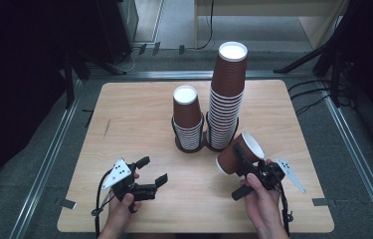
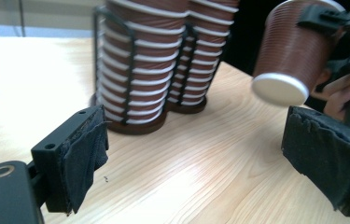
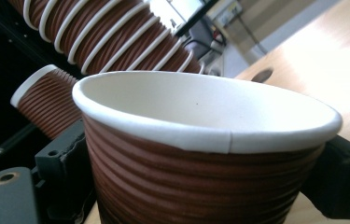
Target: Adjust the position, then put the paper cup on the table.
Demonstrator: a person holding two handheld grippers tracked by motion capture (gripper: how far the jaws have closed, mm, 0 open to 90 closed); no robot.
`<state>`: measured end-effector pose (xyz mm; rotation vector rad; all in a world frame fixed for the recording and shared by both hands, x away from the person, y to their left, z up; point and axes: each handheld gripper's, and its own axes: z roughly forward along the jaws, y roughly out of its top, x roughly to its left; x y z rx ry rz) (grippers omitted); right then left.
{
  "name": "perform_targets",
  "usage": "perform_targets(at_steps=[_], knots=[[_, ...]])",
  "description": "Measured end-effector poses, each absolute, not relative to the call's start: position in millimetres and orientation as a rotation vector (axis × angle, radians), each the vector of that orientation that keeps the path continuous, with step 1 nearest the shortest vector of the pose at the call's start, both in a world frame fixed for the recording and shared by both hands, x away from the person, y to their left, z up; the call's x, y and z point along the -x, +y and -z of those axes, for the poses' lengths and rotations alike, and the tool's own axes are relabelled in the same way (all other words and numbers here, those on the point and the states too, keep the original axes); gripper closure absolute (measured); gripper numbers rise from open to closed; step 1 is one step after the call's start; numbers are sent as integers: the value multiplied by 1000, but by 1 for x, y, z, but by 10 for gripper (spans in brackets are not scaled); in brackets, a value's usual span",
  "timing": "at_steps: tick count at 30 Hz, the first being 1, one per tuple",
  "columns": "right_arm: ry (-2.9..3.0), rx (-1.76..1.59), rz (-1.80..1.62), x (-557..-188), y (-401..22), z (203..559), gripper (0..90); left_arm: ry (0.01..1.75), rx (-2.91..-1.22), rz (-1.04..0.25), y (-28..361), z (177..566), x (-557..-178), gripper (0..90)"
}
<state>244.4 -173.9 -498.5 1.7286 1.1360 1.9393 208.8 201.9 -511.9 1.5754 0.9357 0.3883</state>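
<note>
Brown ribbed paper cup with white rolled rim [image 1: 240, 152]: clamped across its wall between the right gripper [image 1: 247, 167] fingers, tilted, clear of the table. Judged light, thin-walled, easily crushed; best held mid-wall, gently. Beyond the fingertips: two stacks of like brown cups in black wire holders [image 1: 208, 127]. Left gripper [image 1: 152, 172]: fingers apart, empty, low over pale wooden tabletop [image 1: 124, 114].

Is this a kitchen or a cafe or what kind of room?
Probably a lab or workshop, not a cafe: a bare wooden table fenced by metal rails, cables trailing over grey floor, and stacks of paper cups set up for practice.
</note>
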Motion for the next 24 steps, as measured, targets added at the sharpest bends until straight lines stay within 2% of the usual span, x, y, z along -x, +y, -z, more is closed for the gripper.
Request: perform_targets(at_steps=[11,24], knots=[[1154,-1566,-1758,-250,-200,493,110,1012,-1584,-462,229,517,-209,75],[1160,-1378,-1551,-256,-224,497,118,1116,-1547,-472,257,526,-216,75]])
